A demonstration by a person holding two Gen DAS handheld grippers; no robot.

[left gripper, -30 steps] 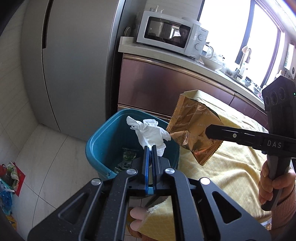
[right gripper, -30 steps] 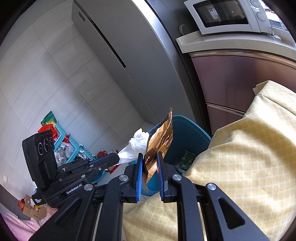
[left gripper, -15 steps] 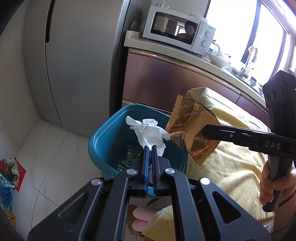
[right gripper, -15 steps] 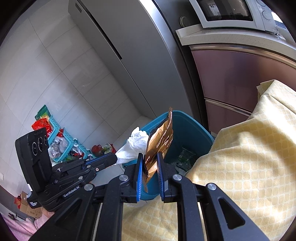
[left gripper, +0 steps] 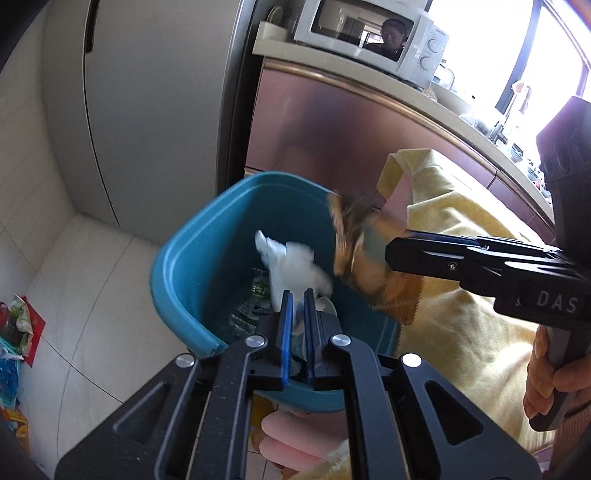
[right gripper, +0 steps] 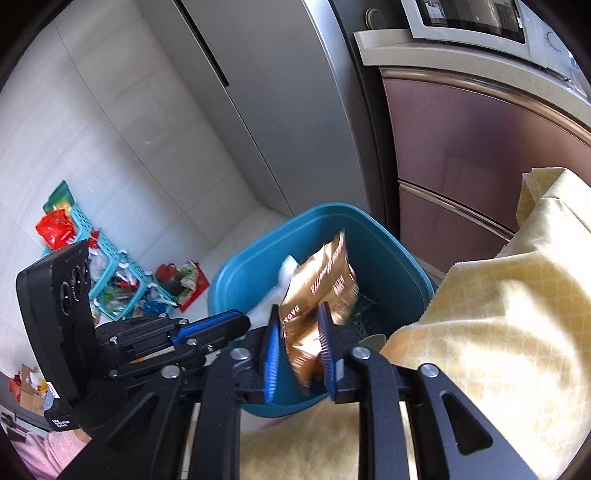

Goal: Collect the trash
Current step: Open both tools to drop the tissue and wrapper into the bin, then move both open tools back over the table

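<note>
A teal trash bin [left gripper: 177, 266] stands on the floor beside the yellow-covered table, with some litter at its bottom. Over its mouth, my left gripper [left gripper: 297, 299] is shut on a crumpled white tissue [left gripper: 291, 266]. My right gripper [right gripper: 298, 314] also hangs over the bin [right gripper: 236, 266], and its jaws are opening. A gold-brown snack wrapper [right gripper: 317, 295] sits loosely between them with a gap at each pad. In the left wrist view the wrapper [left gripper: 354, 251] is blurred at the right gripper's tip [left gripper: 391, 251]. In the right wrist view the tissue [right gripper: 286, 267] peeks out behind the wrapper.
A yellow quilted cloth [right gripper: 498, 332] covers the table on the right, close against the bin. Behind stand a grey fridge [left gripper: 147, 92], brown cabinets [left gripper: 332, 129] and a microwave [left gripper: 369, 33]. On the floor at left lies a teal basket [right gripper: 110, 280] with packets around it.
Both grippers have come down and closer over the bin. The right jaws have spread apart, and the wrapper has slumped and tilted between them. The left gripper keeps the tissue.
</note>
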